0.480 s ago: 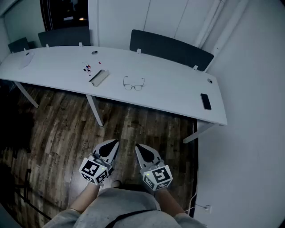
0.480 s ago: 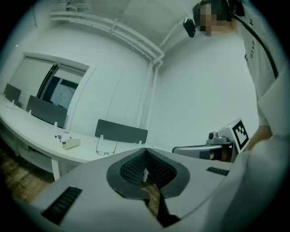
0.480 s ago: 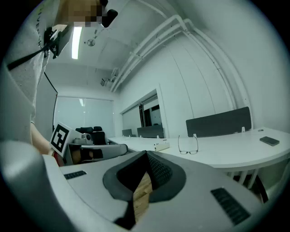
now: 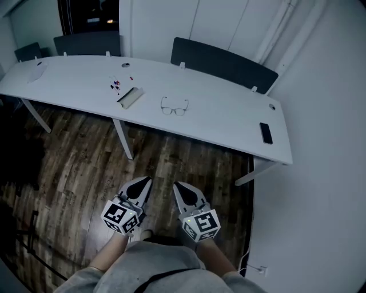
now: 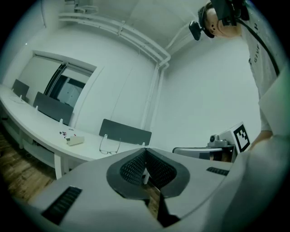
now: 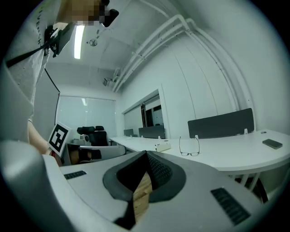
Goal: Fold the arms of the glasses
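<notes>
glasses (image 4: 173, 107): set mid-table (image 4: 229, 123), arms unfolded | left gripper (image 4: 147, 182), right gripper (image 4: 178, 186): held fully closed, empty, well short of table | handling: judged light, thin, fragile; each arm best pinched near its hinge

Room seen from above: a long white counter (image 4: 229, 123) on white legs (image 4: 123, 139) crosses a floor (image 4: 74, 171) of dark wood planks. Three dark-backed chairs (image 4: 223, 64) stand along its far edge, and a dark window (image 4: 88, 14) lies behind the two at the left. Plain white walls (image 4: 326, 114) close the far and right sides, with white pipes (image 5: 122, 31) running along the junction of wall and ceiling and turning down the corner. A ceiling light strip (image 6: 80, 41) is lit, and a bright pale panel (image 6: 86, 113) fills the room's end above a black office chair (image 6: 88, 132).
</notes>
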Available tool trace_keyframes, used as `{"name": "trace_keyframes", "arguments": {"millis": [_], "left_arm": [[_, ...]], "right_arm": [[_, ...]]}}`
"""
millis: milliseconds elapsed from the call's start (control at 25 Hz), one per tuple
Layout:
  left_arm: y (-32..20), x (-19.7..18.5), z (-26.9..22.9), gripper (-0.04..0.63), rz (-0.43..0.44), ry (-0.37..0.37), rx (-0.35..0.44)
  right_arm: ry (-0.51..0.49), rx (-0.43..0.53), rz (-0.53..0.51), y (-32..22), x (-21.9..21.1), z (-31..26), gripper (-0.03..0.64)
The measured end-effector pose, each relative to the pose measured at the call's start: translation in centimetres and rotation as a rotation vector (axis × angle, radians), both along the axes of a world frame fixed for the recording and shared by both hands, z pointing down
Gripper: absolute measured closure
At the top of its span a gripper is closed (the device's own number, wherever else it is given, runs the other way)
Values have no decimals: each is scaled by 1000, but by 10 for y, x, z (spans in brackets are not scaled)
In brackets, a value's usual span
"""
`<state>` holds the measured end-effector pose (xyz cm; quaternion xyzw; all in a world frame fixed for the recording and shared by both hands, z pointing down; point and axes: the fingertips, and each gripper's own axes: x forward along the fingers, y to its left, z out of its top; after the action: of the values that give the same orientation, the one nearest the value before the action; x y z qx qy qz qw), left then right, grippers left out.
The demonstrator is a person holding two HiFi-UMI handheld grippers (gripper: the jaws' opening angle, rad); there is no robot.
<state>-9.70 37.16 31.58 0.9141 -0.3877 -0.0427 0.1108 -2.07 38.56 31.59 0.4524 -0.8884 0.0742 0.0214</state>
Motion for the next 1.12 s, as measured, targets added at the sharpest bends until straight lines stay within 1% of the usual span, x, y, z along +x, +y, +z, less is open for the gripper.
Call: {"name": "trace_keyframes", "arguments": {"millis": [240, 440, 520, 680, 760, 920, 1120], "left_arm": [[3, 5, -1, 581, -30, 9, 2], [4, 12, -1, 581, -33, 19, 18], [5, 12, 2, 581, -31, 17, 20], [-6, 17, 5, 581, -39, -1, 29], [-12, 19, 7, 580, -31, -10, 31], [-35, 23, 12, 580, -19, -16, 31], [-83, 26, 17, 581, 3, 1, 19]], "right_arm": [[-10, 4, 3, 4, 15, 1, 598], [-36, 22, -1, 5, 22, 2, 598], [-46, 14, -7, 7, 22, 5, 598], [-16, -27, -43, 0, 20, 13, 598], [-1, -32, -64, -3, 17, 15, 598], [-9, -36, -63, -27, 17, 20, 598], [-13, -55, -32, -75, 21, 26, 598]]}}
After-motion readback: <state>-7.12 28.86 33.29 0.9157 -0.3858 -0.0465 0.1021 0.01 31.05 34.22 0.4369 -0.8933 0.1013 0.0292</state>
